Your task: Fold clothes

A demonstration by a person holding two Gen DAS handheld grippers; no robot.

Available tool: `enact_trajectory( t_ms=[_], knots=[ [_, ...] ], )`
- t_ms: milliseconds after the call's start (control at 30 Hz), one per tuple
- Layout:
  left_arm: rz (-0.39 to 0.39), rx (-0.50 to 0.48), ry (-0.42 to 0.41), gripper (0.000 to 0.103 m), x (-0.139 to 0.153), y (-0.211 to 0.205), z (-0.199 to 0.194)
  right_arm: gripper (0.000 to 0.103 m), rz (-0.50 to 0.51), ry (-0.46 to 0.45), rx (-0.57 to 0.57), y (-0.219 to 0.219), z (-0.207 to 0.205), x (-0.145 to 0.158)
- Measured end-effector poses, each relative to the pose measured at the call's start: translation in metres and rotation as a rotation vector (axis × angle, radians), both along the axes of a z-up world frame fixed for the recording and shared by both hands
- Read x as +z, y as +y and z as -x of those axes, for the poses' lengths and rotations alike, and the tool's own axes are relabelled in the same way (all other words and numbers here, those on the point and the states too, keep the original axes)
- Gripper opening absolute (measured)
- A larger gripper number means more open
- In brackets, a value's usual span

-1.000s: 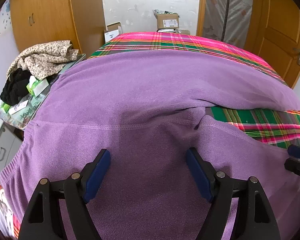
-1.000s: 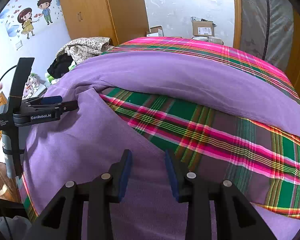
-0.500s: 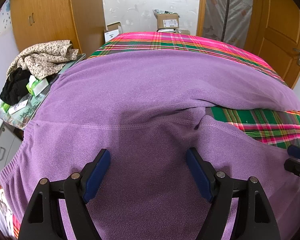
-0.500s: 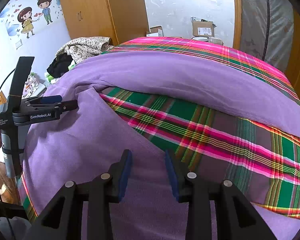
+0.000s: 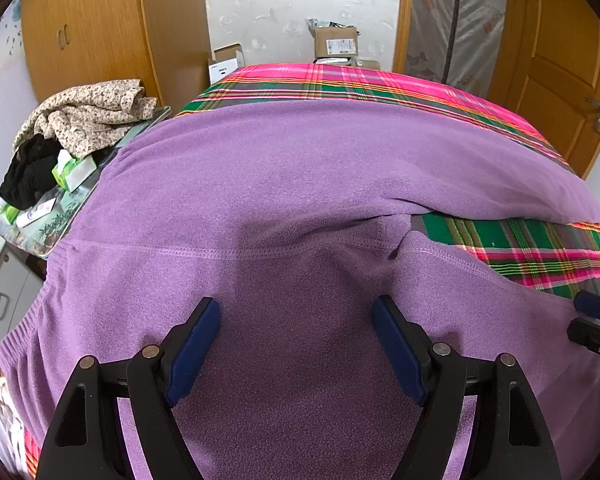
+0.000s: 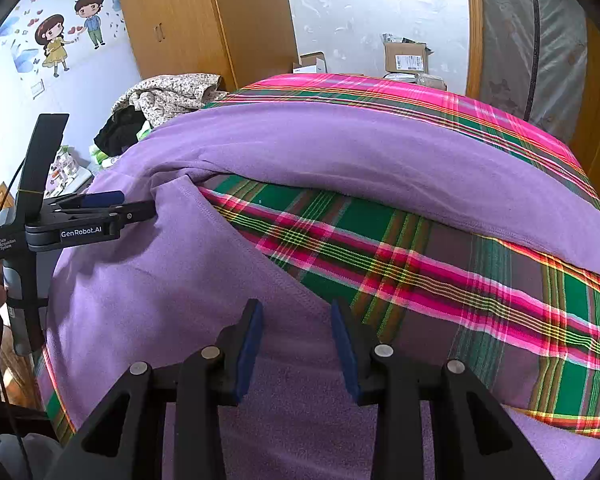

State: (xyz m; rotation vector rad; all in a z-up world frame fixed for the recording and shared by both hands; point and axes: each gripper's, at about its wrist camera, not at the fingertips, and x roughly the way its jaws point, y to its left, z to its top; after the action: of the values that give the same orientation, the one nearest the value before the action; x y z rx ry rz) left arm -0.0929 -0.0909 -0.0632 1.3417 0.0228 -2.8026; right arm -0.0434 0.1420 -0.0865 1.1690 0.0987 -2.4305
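A bed covered by a pink, green and grey plaid blanket (image 6: 400,256) fills the space ahead of both grippers. Spread flat across it lies a pair of purple fleece trousers (image 5: 292,184): one leg runs across the far side of the bed, the other comes toward the cameras, and a wedge of plaid shows between them. The crotch seam sits just ahead of the left gripper (image 5: 296,344), and the ribbed waistband hangs at the bed's edge to its left.

The left gripper hovers above the seat of the trousers with its blue-padded jaws spread wide and nothing between them. The right gripper (image 6: 296,340) hangs over the near leg, close to its inner seam, jaws partly apart and empty; whether the pads touch the fleece I cannot tell.

Far to the left of the left gripper a heap of beige floral cloth (image 5: 88,116) rests on a cluttered counter (image 5: 60,220). Beyond the bed stands a brown cardboard box (image 6: 406,58).
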Motion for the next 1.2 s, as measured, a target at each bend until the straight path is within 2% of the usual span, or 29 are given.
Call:
enact_trajectory(
  t_ms=[433,633,767,900,1200],
  knots=[
    [-0.005,-0.001,0.0,0.08,0.001,-0.001,0.0,0.039,0.001,-0.001,0.007,-0.001,-0.001,0.0],
    [-0.101,-0.021,0.025,0.08,0.012,-0.015,-0.011,0.039,-0.005,0.008,0.011,0.003,0.001,0.013],
    [-0.045,-0.018,0.104,0.08,0.042,-0.033,-0.015,0.039,0.006,0.056,0.014,0.01,0.011,0.036],
    [0.014,0.005,0.141,0.08,0.065,-0.054,-0.001,0.039,0.044,0.095,0.037,0.011,0.028,0.059],
    [0.089,0.042,0.181,0.08,0.088,-0.068,0.035,0.039,0.066,0.17,0.092,0.0,0.06,0.095]
  ],
)
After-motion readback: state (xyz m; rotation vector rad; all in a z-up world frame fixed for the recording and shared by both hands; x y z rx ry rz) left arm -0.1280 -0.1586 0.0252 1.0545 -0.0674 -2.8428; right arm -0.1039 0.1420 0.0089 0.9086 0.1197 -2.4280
